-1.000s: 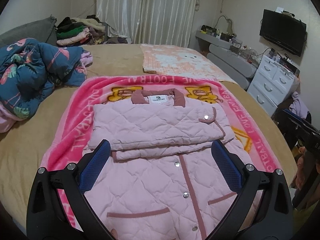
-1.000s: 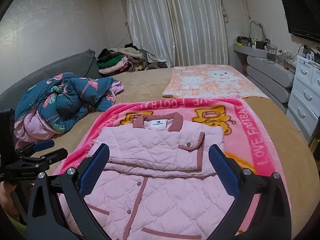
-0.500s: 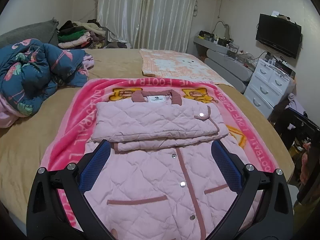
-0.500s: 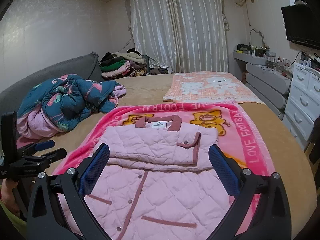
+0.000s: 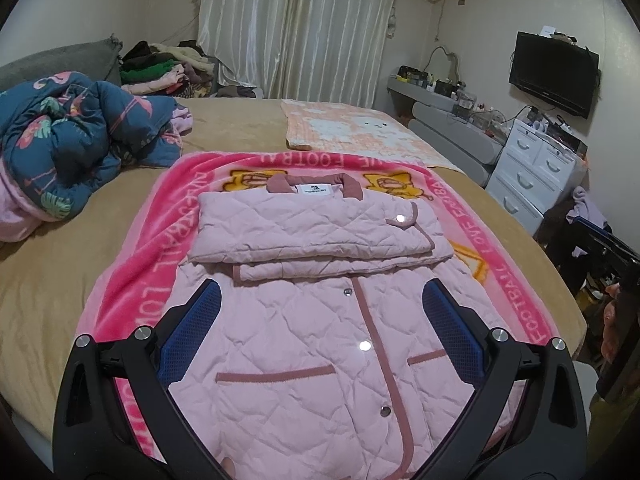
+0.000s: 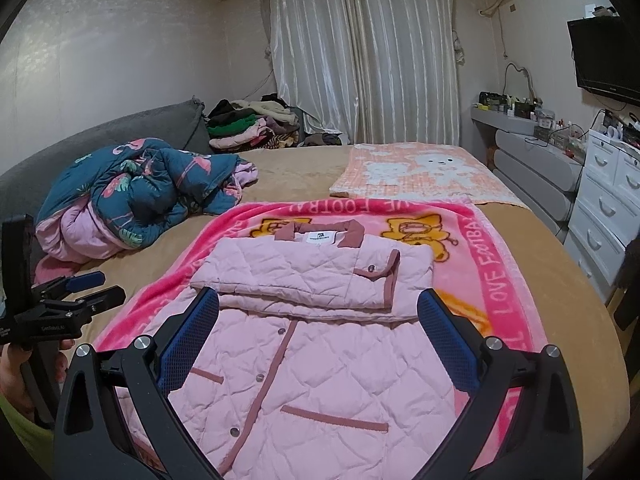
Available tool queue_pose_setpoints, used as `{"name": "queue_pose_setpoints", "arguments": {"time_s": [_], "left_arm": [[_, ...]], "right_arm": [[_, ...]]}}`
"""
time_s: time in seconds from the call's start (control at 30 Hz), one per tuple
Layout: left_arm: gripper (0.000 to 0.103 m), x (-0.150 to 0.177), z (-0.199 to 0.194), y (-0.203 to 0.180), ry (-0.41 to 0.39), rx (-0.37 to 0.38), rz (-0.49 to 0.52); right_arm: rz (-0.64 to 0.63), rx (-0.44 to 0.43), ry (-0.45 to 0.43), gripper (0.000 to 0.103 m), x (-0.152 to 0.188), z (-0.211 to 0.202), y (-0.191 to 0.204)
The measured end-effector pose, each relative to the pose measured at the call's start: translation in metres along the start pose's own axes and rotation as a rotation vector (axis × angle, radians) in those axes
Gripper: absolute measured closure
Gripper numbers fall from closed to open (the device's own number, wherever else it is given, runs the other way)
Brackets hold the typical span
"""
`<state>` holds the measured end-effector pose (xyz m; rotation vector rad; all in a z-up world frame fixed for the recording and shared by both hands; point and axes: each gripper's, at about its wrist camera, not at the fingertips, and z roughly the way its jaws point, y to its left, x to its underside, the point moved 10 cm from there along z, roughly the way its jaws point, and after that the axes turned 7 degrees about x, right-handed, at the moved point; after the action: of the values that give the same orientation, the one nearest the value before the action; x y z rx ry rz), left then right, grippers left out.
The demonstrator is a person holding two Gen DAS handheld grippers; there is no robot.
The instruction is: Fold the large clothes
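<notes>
A pink quilted jacket [image 5: 320, 360] lies front up on a bright pink blanket [image 5: 132, 280] on the bed. Both sleeves are folded across its chest [image 5: 312, 232], below the dark pink collar. My left gripper [image 5: 320, 304] is open and empty, held above the jacket's lower half. My right gripper [image 6: 318, 308] is open and empty, also above the lower half. The jacket [image 6: 320, 360] and blanket [image 6: 512, 280] show in the right wrist view, and the left gripper [image 6: 90, 286] appears there at the left, off the blanket's edge.
A crumpled blue flamingo quilt [image 5: 68, 148] lies on the bed's left side. A peach bear blanket [image 5: 360, 132] lies at the far end. A stack of clothes [image 5: 160, 72] sits by the curtain. White drawers [image 5: 536, 176] stand along the right.
Both grippers have pulled back and risen, so the jacket looks smaller and farther off. The jacket has not moved. Both grippers stay open.
</notes>
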<state>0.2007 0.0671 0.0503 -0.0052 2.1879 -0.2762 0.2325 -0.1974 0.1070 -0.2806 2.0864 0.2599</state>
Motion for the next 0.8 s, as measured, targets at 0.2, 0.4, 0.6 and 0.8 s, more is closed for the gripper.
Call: {"name": "queue_pose_setpoints", "arguments": {"time_s": [0.2, 0.4, 0.6, 0.8], "left_arm": [[0.008, 0.018, -0.006, -0.005, -0.006, -0.015, 0.033], [0.008, 0.036, -0.005, -0.006, 0.001, -0.027, 0.051], [0.008, 0.058, 0.000, -0.009, 0.014, -0.013, 0.053], [0.008, 0.081, 0.009, -0.010, 0.036, -0.010, 0.051]], "right_arm": [[-0.013, -0.002, -0.003, 0.004, 0.016, -0.008, 0.002], [-0.027, -0.005, 0.026, 0.004, 0.042, -0.008, 0.005], [-0.033, -0.013, 0.053, 0.004, 0.063, -0.004, 0.006], [-0.016, -0.017, 0.081, 0.004, 0.080, 0.003, 0.002]]}}
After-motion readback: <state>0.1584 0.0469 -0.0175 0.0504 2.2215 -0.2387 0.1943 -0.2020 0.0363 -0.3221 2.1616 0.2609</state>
